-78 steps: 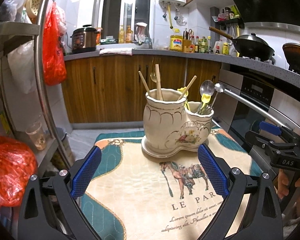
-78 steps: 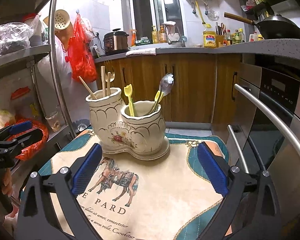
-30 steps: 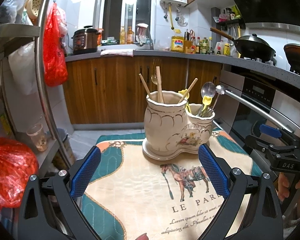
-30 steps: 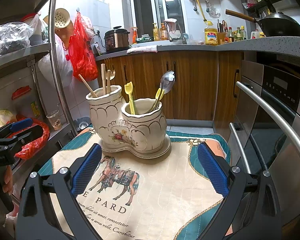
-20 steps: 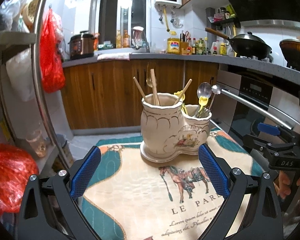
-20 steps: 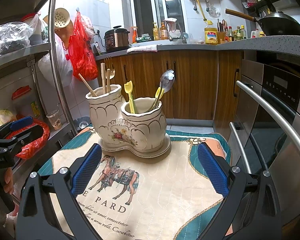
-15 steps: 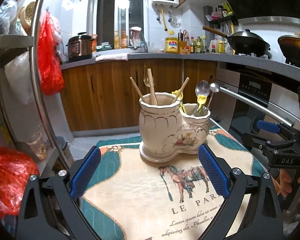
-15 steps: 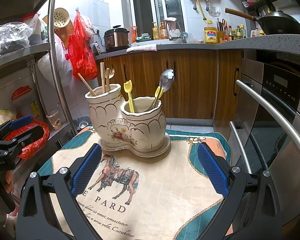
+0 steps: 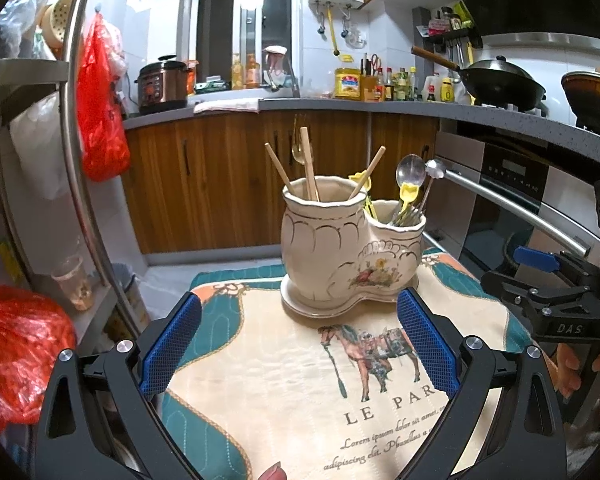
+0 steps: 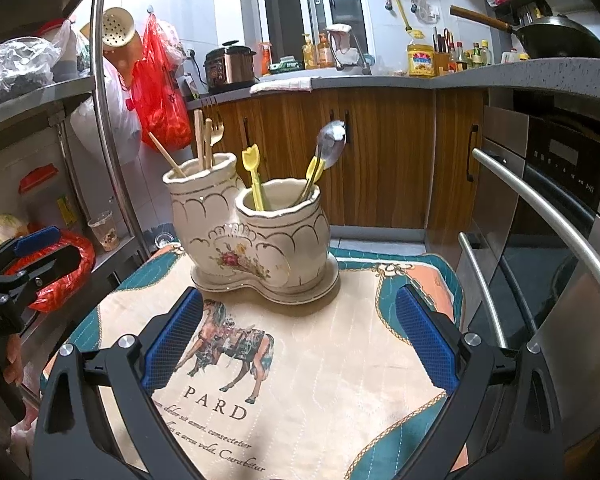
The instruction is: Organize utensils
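A cream ceramic two-pot utensil holder (image 9: 342, 256) (image 10: 256, 246) stands at the far end of a horse-print mat (image 9: 300, 384) (image 10: 300, 364). Its taller pot holds wooden chopsticks (image 9: 309, 164) (image 10: 199, 138) and a gold fork (image 10: 216, 132). Its lower pot holds a metal spoon (image 9: 410, 170) (image 10: 331, 140) and yellow plastic utensils (image 9: 407, 194) (image 10: 254, 180). My left gripper (image 9: 298, 346) is open and empty, short of the holder. My right gripper (image 10: 298, 338) is open and empty, also short of it. Each gripper shows at the edge of the other's view.
A metal shelf rack post (image 9: 80, 160) with red bags (image 9: 16, 344) stands left of the mat. An oven with a steel handle (image 10: 540, 200) stands on the right. Wooden cabinets (image 9: 220, 184) and a crowded counter lie behind.
Both grippers stay open and empty. The left view has drifted slightly, so the holder sits a little further left and nearer. The right view is almost unchanged.
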